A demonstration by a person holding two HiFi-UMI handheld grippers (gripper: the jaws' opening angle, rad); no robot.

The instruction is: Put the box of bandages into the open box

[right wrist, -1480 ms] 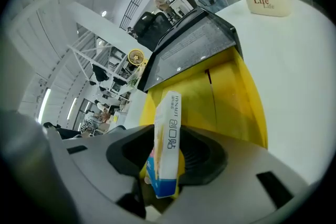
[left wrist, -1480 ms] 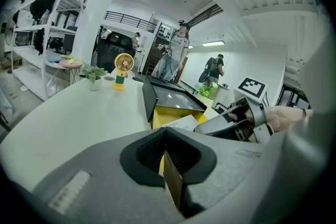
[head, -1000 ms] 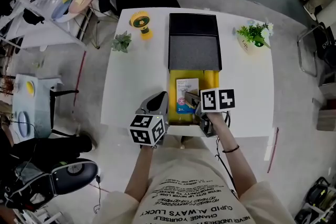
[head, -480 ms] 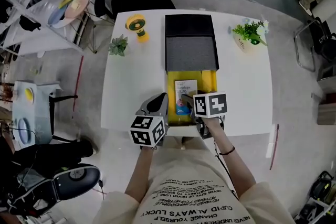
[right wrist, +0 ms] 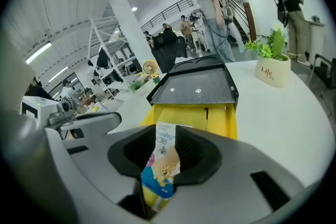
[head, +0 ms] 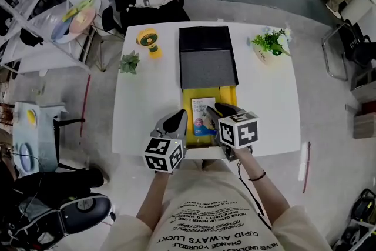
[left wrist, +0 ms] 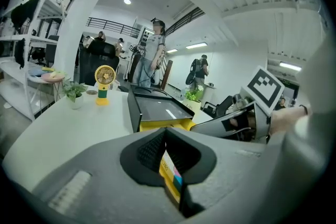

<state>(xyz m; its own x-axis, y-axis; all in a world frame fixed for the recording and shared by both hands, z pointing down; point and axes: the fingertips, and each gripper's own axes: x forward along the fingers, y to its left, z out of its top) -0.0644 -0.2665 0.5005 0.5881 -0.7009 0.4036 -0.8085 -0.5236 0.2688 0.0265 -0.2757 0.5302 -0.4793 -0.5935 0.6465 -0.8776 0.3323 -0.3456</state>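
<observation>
The yellow open box (head: pixel 230 94) sits at the table's near edge, its black lid (head: pixel 207 59) folded back behind it. The box of bandages (head: pixel 201 111), white and blue with a cartoon print, lies tilted inside it. My right gripper (head: pixel 214 109) reaches in from the near right. In the right gripper view its jaws (right wrist: pixel 161 134) are closing, and the pads touch both long edges of the box of bandages (right wrist: pixel 161 157). My left gripper (head: pixel 179 116) is at the yellow box's left wall. In the left gripper view it (left wrist: pixel 165 136) is shut with a yellow printed edge (left wrist: pixel 170 178) between its pads.
On the white table (head: pixel 147 109) stand a yellow desk fan (head: pixel 148 41) and a small plant (head: pixel 128 62) at the back left, and a potted plant (head: pixel 269 44) at the back right. People stand beyond the table. Shelving and a chair flank it on the left.
My right gripper's jaws have come together around the box of bandages inside the yellow box. The left gripper has stayed at the yellow box's left wall.
</observation>
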